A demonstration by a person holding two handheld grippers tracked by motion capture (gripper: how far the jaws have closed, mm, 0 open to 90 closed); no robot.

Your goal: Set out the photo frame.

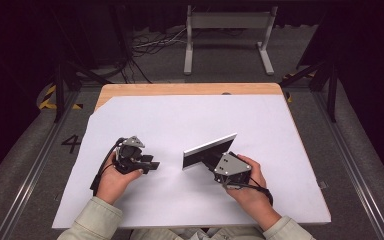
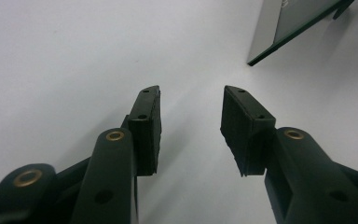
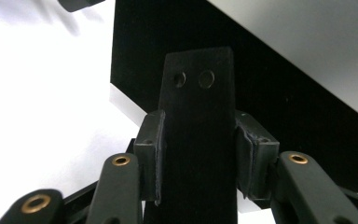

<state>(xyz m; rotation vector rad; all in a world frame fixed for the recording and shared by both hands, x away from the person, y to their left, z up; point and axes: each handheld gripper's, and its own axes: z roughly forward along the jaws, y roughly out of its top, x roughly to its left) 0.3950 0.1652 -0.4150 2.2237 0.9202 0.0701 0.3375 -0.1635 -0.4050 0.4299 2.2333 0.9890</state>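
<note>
On white table sheet [image 1: 180, 120], right hand-held gripper [image 3: 198, 154] clamps frame's black stand [image 3: 198, 93]

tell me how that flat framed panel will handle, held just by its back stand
The panel looks rigid and flat, so probably stiff. The right gripper pinches only its narrow black stand, so it may pivot or tip. Its smooth face looks possibly fragile.

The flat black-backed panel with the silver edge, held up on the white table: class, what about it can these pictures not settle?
- Front face of the panel: high view, turned away from the camera.
- Panel's top and far end: right gripper view, cut by the frame edges.
- Black stand strip base: right gripper view, hidden behind the right gripper.
- Panel in left gripper view: one corner, cropped.
</note>
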